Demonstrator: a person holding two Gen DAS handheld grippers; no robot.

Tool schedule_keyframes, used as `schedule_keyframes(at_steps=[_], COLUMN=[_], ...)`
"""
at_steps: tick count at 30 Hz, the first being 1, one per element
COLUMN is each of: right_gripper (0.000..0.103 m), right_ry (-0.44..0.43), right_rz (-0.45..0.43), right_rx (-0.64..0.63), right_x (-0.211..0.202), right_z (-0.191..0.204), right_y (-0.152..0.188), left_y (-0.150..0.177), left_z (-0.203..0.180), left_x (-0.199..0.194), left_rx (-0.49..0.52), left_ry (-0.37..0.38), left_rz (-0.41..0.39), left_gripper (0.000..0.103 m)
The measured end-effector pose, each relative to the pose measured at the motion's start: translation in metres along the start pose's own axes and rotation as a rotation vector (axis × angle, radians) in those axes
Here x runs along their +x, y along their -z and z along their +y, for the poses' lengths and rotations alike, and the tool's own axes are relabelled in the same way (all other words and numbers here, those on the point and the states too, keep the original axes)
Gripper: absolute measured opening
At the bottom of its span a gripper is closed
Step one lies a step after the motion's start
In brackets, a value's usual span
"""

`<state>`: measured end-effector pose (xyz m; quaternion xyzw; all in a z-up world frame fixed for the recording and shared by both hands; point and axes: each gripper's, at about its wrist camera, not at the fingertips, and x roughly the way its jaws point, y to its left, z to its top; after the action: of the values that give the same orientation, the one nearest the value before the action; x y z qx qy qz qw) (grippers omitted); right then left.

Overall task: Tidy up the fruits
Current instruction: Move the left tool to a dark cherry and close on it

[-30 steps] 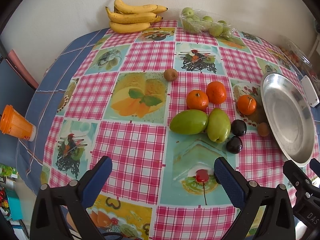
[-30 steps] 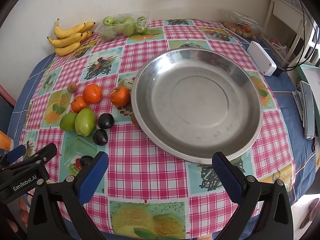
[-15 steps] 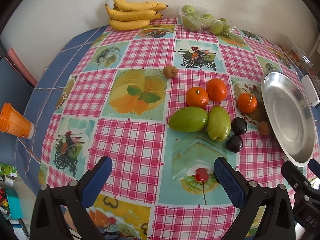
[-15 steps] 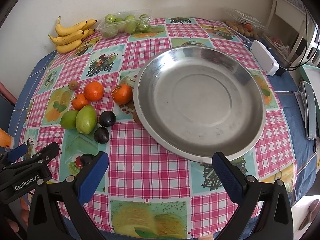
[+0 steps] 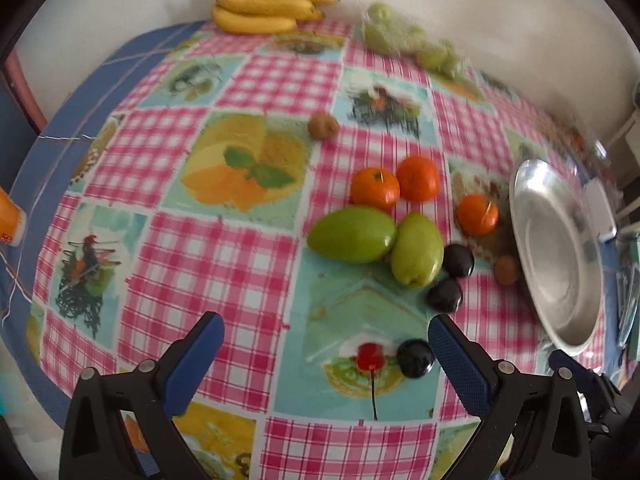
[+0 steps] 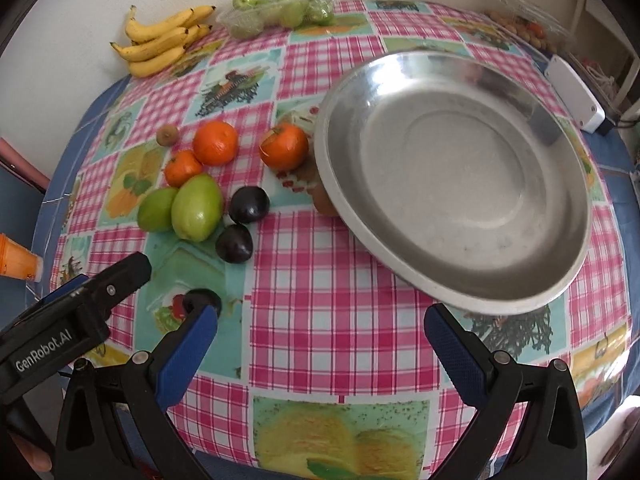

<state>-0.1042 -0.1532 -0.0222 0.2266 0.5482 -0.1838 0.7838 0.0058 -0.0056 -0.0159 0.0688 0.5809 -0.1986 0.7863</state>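
Note:
My left gripper (image 5: 326, 344) hangs open and empty over the near table edge, a dark plum (image 5: 416, 358) just inside its right finger. Beyond it lie two green mangoes (image 5: 352, 234), three oranges (image 5: 375, 189), two more plums (image 5: 458, 261) and a small brown fruit (image 5: 323, 125). My right gripper (image 6: 320, 332) is also open and empty, just in front of the empty steel plate (image 6: 452, 168). In that view the mangoes (image 6: 198, 207), oranges (image 6: 215, 143) and plums (image 6: 249, 204) lie left of the plate. Another brown fruit (image 6: 324, 202) touches its rim.
Bananas (image 6: 160, 42) and a clear tray of green apples (image 6: 280, 12) sit at the far edge by the wall. A white box (image 6: 572, 94) and a clear tub of small fruits (image 6: 524, 26) lie right of the plate. An orange cup (image 6: 16, 258) stands off the left edge.
Both grippers have moved forward over the table, so the fruits and plate appear nearer. The third plum now shows beside the left gripper's right finger. Nothing was taken hold of.

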Motion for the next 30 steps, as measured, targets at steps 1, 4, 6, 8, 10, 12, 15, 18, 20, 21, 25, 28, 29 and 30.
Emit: schedule_keyframes(at_steps=[1,4,6,8,10,12,15,18,20,21,25,28,29,30], right_gripper=[0.103,0.103,0.103,0.103,0.103,0.103,0.103,0.103,0.103,0.103,0.103,0.103,0.103,0.103], right_ry=[-0.002,-0.001,-0.003,-0.014,-0.005,0.013,0.018,0.019,0.02,0.02,0.021,0.02,0.021,0.02], right_rz=[0.009,0.0,-0.011,-0.018,-0.032,-0.045,-0.043,-0.042,-0.043,-0.043,-0.042,-0.042,-0.043,-0.043], right_rx=[0.005,0.002,0.008,0.034,0.058,0.073,0.099,0.12,0.127,0.128,0.125,0.124,0.126,0.127], right_x=[-0.001,-0.009,-0.013,-0.017,-0.022,-0.026,-0.027,-0.028,-0.029,-0.03,-0.03,-0.03,-0.03,-0.03], right_z=[-0.001,-0.002,-0.005,-0.013,-0.021,-0.03,-0.042,-0.05,-0.052,-0.053,-0.053,-0.053,-0.053,-0.053], right_y=[0.002,0.004,0.004,0.003,0.003,0.002,0.003,0.004,0.004,0.005,0.005,0.006,0.006,0.006], left_y=[0.0,0.001,0.002,0.004,0.004,0.005,0.008,0.009,0.01,0.011,0.011,0.012,0.012,0.011], left_z=[-0.002,-0.002,-0.002,-0.004,-0.008,-0.014,-0.027,-0.039,-0.047,-0.049,-0.056,-0.058,-0.059,-0.061], left_x=[0.003,0.008,0.01,0.012,0.015,0.016,0.017,0.019,0.022,0.022,0.028,0.03,0.031,0.031], left_rx=[0.003,-0.017,-0.033,-0.031,-0.024,-0.02,0.009,0.043,0.066,0.076,0.099,0.109,0.114,0.119], left_ry=[0.001,0.036,0.073,0.092,0.116,0.139,0.142,0.145,0.145,0.144,0.13,0.121,0.12,0.12], left_rz=[0.016,0.047,0.061,0.079,0.095,0.102,0.103,0.1,0.101,0.102,0.113,0.12,0.12,0.12], left_gripper=[0.103,0.1,0.091,0.086,0.08,0.074,0.074,0.072,0.069,0.063,0.053,0.046,0.043,0.041])
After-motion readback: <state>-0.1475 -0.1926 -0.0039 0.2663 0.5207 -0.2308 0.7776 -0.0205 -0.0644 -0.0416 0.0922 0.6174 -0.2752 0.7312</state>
